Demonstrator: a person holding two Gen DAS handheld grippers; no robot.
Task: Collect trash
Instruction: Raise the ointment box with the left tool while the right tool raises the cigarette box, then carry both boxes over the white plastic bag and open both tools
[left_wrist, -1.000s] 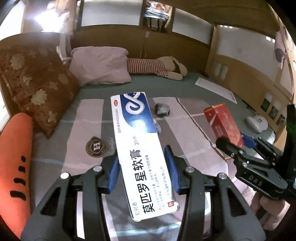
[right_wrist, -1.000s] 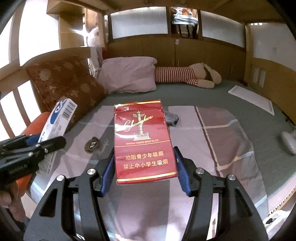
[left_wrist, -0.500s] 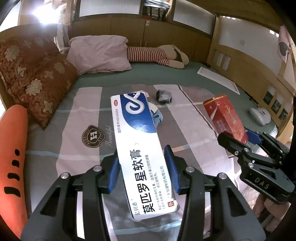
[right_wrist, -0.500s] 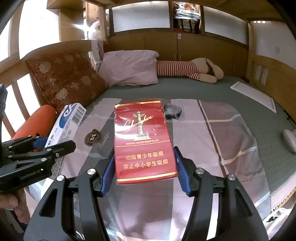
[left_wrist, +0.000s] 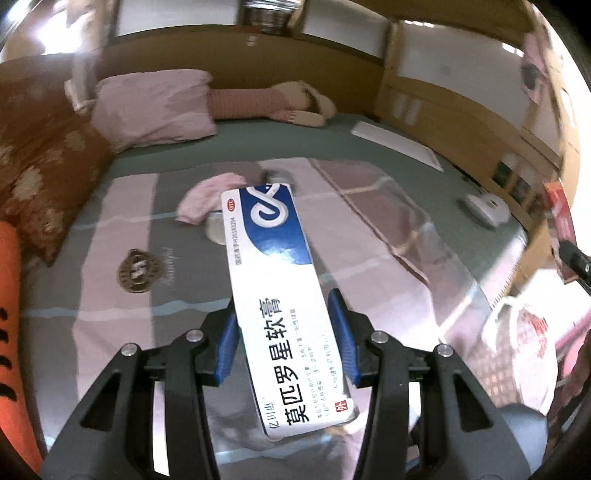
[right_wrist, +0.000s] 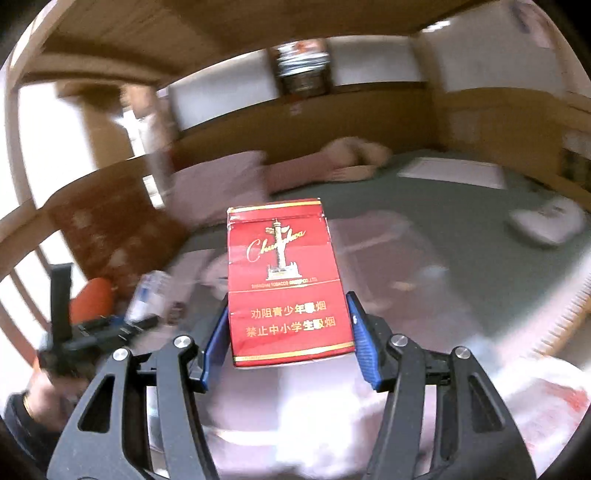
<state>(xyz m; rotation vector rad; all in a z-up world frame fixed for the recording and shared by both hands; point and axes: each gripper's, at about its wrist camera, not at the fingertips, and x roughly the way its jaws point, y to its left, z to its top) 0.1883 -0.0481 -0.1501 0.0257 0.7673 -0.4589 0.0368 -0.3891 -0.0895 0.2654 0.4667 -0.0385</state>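
Left gripper (left_wrist: 284, 343) is clamped on a long white-and-blue cardboard ointment box (left_wrist: 275, 291), its blue pads (left_wrist: 338, 332) pressing both long sides while the box juts out forward over the bed (left_wrist: 122, 295), which is covered in a pink-and-grey checked blanket. Right gripper (right_wrist: 286, 341) is closed on a red cigarette pack with gold lettering (right_wrist: 284, 280), gripped by its lower half between the pads, the pack held up in the air with its printed face toward the camera.

On the blanket past the ointment box lies a crumpled pink cloth (left_wrist: 207, 197), toward the head of the bed. A pale pink pillow (left_wrist: 155, 109) and a brown patterned cushion (left_wrist: 40, 162) sit at the head end. Off the bed's right edge stands a white plastic bag with red print (left_wrist: 517, 350), near the foot corner. The right wrist view is heavily blurred.
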